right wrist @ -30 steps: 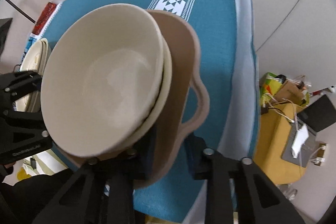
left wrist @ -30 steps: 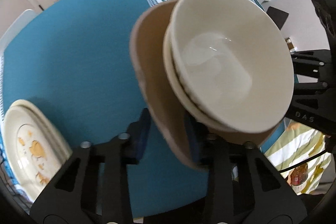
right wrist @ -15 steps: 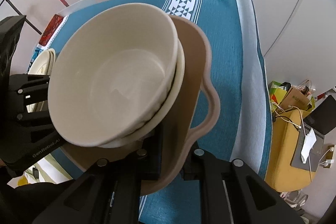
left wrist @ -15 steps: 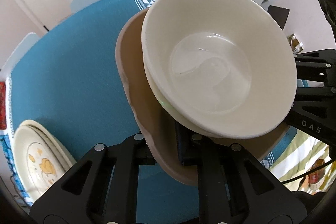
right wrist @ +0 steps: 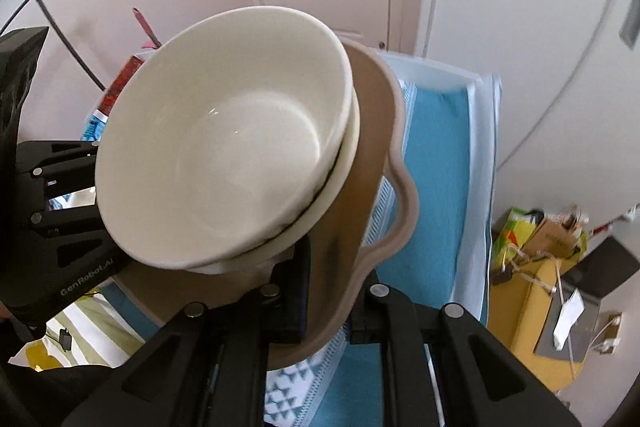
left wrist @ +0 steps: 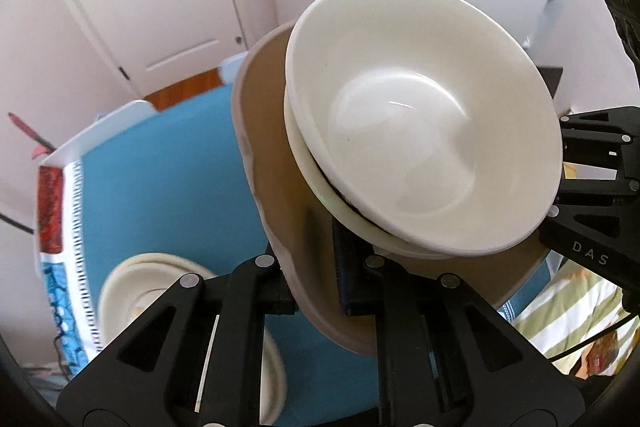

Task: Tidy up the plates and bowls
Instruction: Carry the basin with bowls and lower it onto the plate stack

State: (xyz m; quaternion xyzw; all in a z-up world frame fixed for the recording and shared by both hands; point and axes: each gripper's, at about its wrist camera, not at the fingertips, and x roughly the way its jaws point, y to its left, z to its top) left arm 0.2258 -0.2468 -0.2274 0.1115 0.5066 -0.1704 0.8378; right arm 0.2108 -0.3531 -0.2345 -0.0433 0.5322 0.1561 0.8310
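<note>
**Inspector:** Grip status is requested for both tools.

**Assessor:** Left gripper [left wrist: 318,267] is found clamped on the near rim of the tan tray [left wrist: 272,163]; right gripper [right wrist: 326,291] is found clamped on the opposite rim, just beside the looped handle [right wrist: 404,203]. No gap is seen between pads and rim on either side.

**Inspector:** Location of the load?

**Assessor:** The tray is held in the air above the blue tablecloth [left wrist: 160,195], tilted. Two nested cream bowls [left wrist: 420,115] are carried on it, unsecured. A separate stack of cream plates [left wrist: 160,291] is noted on the cloth below, well apart.

**Inspector:** Handling assessment?

**Assessor:** The bowls are judged glazed ceramic: stiff, fairly heavy, brittle and slippery. The tray is judged rigid and lighter. Since the bowls are only rested, sliding toward the low edge is considered the main hazard. Opposed rim holds are considered correct; levelling is recommended. If the bowls were taken alone, the rim of the lower one would be the advised hold.
</note>
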